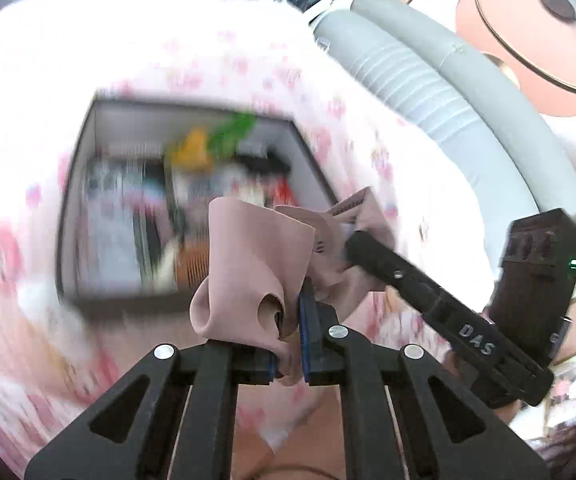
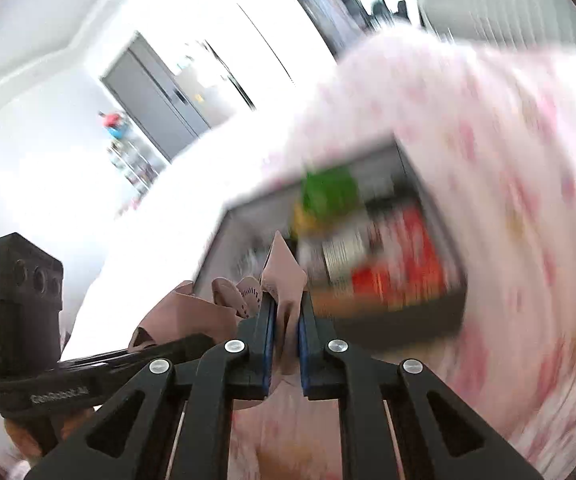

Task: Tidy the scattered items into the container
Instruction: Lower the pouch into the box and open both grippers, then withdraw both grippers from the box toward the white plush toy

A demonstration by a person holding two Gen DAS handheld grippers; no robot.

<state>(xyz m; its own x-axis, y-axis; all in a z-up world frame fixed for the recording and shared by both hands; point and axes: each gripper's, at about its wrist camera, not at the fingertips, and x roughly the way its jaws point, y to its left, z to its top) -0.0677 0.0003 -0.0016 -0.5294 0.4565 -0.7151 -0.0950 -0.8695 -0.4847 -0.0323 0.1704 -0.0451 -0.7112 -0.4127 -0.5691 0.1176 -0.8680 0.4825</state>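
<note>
Both grippers are pinched onto one dusty-pink cloth (image 1: 256, 264), a soft garment-like piece with a printed label near its top edge. The left gripper (image 1: 289, 344) has its blue-padded jaws closed to a narrow slit on a bunched lower fold, and the fabric rises in front of its camera, hiding part of the view beyond. The right gripper (image 2: 286, 332) clamps another fold, a pointed peak of the cloth standing up between its pads; in the left wrist view its black finger reaches in from the right and meets the cloth near the label. Past the cloth sits the container (image 1: 78, 216), a grey open-topped box on a white spread with a pink flower print (image 1: 327, 92). The box is already crowded: a green item (image 1: 234, 130), a yellow one (image 1: 192, 150), something red (image 2: 399, 264), and flat packets and striped things too blurred to name. The cloth is held above the spread at the box's near edge, overlapping its front right corner in the left view; whether it touches the box I cannot tell. To the right of the spread lies a pale grey ribbed hose (image 1: 419, 92) with a round pink and grey appliance (image 1: 527, 32) behind it. In the right view a grey cabinet (image 2: 156, 96) stands against a white wall.
</note>
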